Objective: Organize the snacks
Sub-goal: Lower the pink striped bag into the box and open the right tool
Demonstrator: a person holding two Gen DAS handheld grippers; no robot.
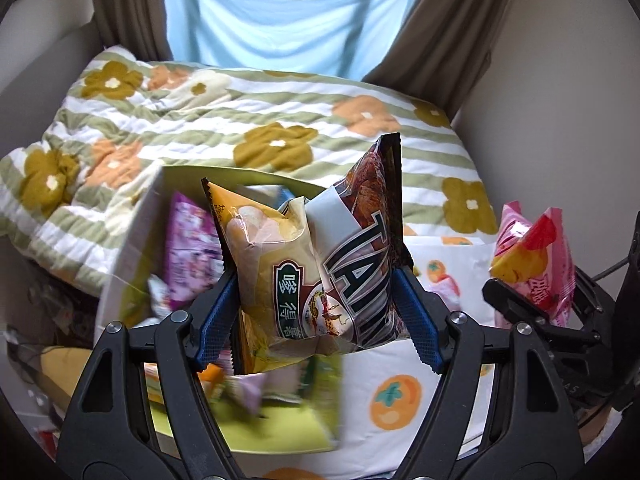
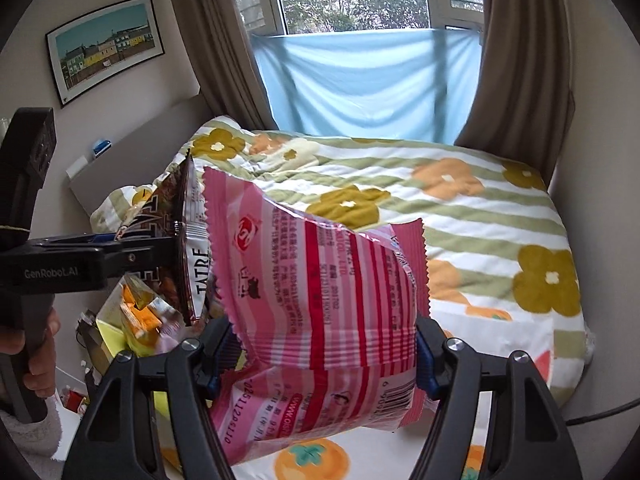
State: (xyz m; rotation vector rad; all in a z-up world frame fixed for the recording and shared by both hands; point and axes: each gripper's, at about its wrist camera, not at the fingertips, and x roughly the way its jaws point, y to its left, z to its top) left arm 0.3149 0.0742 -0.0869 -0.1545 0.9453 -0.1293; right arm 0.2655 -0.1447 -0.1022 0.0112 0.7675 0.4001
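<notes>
- Blue-padded left gripper: I've got two bags clamped, yellow snack bag and brown TATRE bag.
- Right gripper: clamped on pink snack bag.
- Both above persimmon-print cloth.

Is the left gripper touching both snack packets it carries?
Touching: left wrist view shows left gripper pads pressing the yellow packet and dark packet from either side.

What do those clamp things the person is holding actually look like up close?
Each gripper, left and right, is matte black plastic with angular, triangular-cutout arms joined by silver pivot bolts. The fingers carry blue ridged rubber pads. Seen from the right wrist camera, the left one's side reads "GenRobot.AI" in pale lettering, and a bare hand grips its black handle. A thin dark cable trails near the right one.
</notes>
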